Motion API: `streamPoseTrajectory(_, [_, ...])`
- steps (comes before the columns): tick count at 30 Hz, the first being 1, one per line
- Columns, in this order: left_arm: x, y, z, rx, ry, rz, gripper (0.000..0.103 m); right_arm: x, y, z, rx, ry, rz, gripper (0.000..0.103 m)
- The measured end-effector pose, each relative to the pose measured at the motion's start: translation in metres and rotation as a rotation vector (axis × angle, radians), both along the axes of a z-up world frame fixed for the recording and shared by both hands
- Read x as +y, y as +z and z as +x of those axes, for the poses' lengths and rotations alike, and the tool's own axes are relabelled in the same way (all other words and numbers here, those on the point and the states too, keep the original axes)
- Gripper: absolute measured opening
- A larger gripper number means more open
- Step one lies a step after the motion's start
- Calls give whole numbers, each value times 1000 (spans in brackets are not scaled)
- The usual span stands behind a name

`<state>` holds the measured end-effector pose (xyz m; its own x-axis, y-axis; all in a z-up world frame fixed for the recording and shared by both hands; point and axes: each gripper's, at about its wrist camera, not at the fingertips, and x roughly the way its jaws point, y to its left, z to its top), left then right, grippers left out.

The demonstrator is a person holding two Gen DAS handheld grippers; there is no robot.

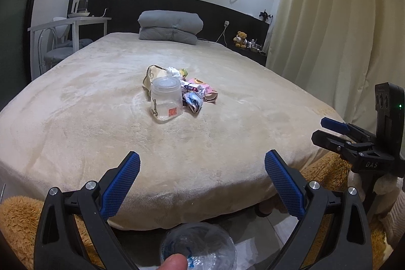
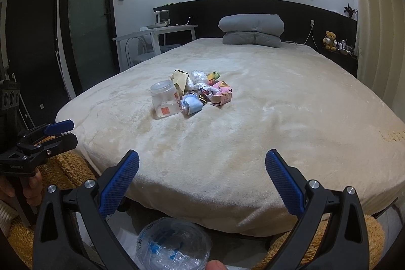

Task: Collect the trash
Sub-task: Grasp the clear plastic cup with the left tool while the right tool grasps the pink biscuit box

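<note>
STEP: approach, nothing picked yet | left tool [image 1: 202, 165] and right tool [image 2: 202, 165] both spread, empty | trash pile [image 2: 200, 90] mid-frame on bed [image 2: 278, 118] | NEXT: reach forward, likely clamp clear jar [image 1: 167, 99] first, drop into lined bin [image 2: 174, 244] at bottom edge.

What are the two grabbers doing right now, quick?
Left gripper: jaws open, holding nothing.
Right gripper: jaws open, holding nothing.

We look from both wrist cameras at the foot edge of the bed [image 1: 202, 143], facing its headboard, well back from the trash pile [image 1: 177, 90] mid-bed. Both views share the pile [image 2: 195, 92], bed [image 2: 253, 130] and each other's gripper.
</note>
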<state>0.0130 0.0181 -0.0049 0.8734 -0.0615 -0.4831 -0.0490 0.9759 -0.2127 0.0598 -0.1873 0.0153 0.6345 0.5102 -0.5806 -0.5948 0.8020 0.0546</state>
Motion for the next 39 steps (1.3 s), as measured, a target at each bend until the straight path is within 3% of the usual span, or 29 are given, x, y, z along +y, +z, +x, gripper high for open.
streamPoseTrajectory(6, [17,3,22,34,-3,-35,97,8,-8,37,94,-12,-25,99])
streamPoseTrajectory(16, [39,0,89,154,-57,18,97,27,-18,121,221,17,-34,99])
streamPoseTrajectory(20, [44,-5,126,200,-101,56,97,36,-28,166,333,-14,24,96])
streamPoseTrajectory(26, [68,-15,173,237,-86,33,96,46,-48,224,551,-61,155,92])
streamPoseTrajectory(29, [76,-18,192,244,-80,51,96,53,-55,247,615,-78,202,91])
streamPoseTrajectory(34, [78,-27,215,254,-120,46,95,60,-74,278,739,-92,276,79])
streamPoseTrajectory(36, [75,-33,222,265,-134,67,95,62,-78,283,756,-102,294,70])
streamPoseTrajectory(39, [72,-38,231,274,-136,111,95,63,-85,290,791,-115,321,69])
